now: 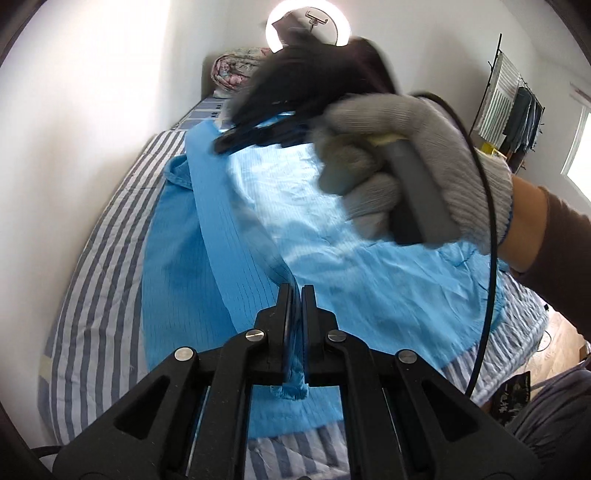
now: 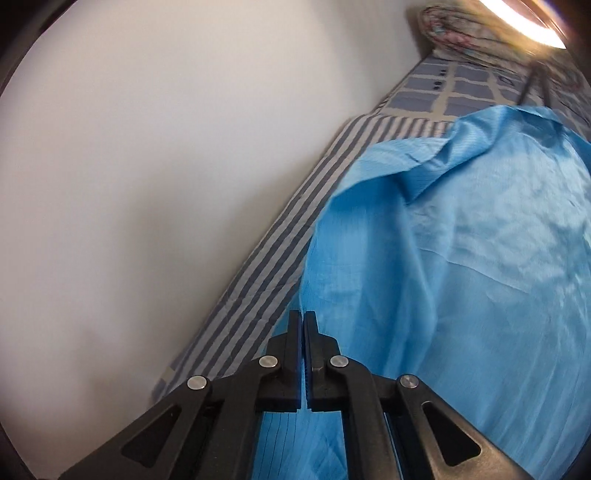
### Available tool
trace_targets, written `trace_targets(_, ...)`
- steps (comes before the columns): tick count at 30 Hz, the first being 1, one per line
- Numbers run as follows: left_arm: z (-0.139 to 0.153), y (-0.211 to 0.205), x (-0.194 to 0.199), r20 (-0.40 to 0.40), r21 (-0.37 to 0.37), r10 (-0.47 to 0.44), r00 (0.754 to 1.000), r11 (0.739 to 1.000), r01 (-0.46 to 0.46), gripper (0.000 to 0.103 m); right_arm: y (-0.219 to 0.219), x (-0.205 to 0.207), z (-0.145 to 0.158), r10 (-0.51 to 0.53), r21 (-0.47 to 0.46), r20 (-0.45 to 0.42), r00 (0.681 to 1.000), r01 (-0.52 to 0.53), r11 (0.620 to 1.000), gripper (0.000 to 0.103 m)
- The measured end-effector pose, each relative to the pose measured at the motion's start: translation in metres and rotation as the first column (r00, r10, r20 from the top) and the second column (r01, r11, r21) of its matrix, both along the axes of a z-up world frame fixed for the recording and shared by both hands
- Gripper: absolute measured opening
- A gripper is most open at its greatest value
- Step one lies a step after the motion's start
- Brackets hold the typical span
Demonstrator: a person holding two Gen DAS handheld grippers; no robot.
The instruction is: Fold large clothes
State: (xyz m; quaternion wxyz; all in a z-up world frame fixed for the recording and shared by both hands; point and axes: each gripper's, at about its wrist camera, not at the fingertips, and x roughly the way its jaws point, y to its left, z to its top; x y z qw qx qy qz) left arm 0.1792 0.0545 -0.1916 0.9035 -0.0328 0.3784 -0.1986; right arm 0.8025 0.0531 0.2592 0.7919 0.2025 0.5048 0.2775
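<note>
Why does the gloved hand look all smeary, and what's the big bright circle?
Left wrist view: the gloved hand and its gripper are blurred by motion; the circle is a ring light, overexposed. Right wrist view: the same light flares at the top edge, and the fisheye lens curves the striped bedsheet.

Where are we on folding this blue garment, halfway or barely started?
Early, by the look of it. Done: the blue garment lies spread on the striped bed, one long strip already turned over it. In hand: the left gripper is shut on a bunched edge; the right gripper looks closed on an edge too. Left: the wrinkled body still needs folding into a compact stack.
</note>
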Motion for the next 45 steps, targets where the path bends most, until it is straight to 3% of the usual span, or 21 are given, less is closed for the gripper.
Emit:
trace_targets(3,0.001,0.012,-0.010,-0.017,-0.075,-0.001,1.000,0.997,0.000,0.041,-0.045,-0.010,-0.009,-0.080,0.059,-0.030,0.996,0.082,0.995,0.000)
trace_targets(10,-0.020,0.046,-0.009,-0.156,-0.180,0.080,0.985,0.978,-0.108,0.042,-0.124,-0.049,-0.064,-0.234,0.130,-0.175,0.956,0.258,0.957,0.000)
trace_targets(14,-0.043,0.045,0.002,-0.245,-0.195,0.081,0.966,0.972,-0.131,0.042,-0.140,-0.071,-0.089,-0.273,0.041,-0.212,0.938,0.288,0.957,0.000)
trace_targets(18,-0.060,0.026,0.006,-0.283,-0.194,0.055,0.958,0.974,-0.113,0.042,-0.152,-0.082,-0.106,-0.288,-0.053,-0.233,0.929,0.283,0.958,0.004)
trace_targets(19,-0.062,0.020,0.007,-0.286,-0.189,0.043,0.957,0.977,-0.101,0.042,-0.152,-0.087,-0.107,-0.271,-0.048,-0.232,0.934,0.268,0.962,0.009)
trace_targets(23,-0.079,0.010,0.010,-0.336,-0.193,0.054,0.940,0.973,-0.125,0.042,-0.138,-0.110,-0.098,-0.172,-0.041,-0.208,0.963,0.167,0.985,0.047)
trace_targets(25,-0.089,0.008,0.014,-0.374,-0.182,0.068,0.925,0.973,-0.145,0.042,-0.129,-0.119,-0.096,-0.127,-0.056,-0.197,0.972,0.118,0.991,0.049)
trace_targets(26,-0.092,0.006,0.015,-0.385,-0.176,0.072,0.920,0.973,-0.150,0.042,-0.126,-0.123,-0.097,-0.115,-0.075,-0.195,0.974,0.102,0.992,0.047)
trace_targets(27,-0.094,0.006,0.018,-0.386,-0.185,0.067,0.920,0.971,-0.148,0.033,-0.122,-0.126,-0.099,-0.104,-0.084,-0.206,0.973,0.088,0.993,0.044)
trace_targets(28,-0.095,0.003,0.019,-0.388,-0.191,0.057,0.920,0.971,-0.141,0.012,-0.119,-0.130,-0.103,-0.090,-0.071,-0.217,0.972,0.076,0.995,0.031)
trace_targets(29,-0.094,0.001,0.020,-0.385,-0.188,0.052,0.921,0.973,-0.133,0.004,-0.117,-0.127,-0.109,-0.079,-0.052,-0.227,0.971,0.069,0.996,0.020)
trace_targets(32,-0.087,0.000,0.018,-0.339,-0.175,0.062,0.939,0.976,-0.127,0.001,-0.111,-0.131,-0.112,-0.056,-0.003,-0.240,0.969,0.057,0.998,0.002)
trace_targets(39,-0.052,0.037,-0.006,-0.224,-0.119,0.136,0.965,0.979,-0.165,0.000,-0.073,-0.133,-0.094,0.057,0.074,-0.214,0.975,-0.042,0.996,0.000)
trace_targets(45,-0.058,0.084,-0.020,-0.239,-0.065,0.240,0.941,0.963,-0.262,0.000,-0.008,-0.140,-0.085,0.221,0.056,-0.192,0.956,-0.215,0.975,0.000)
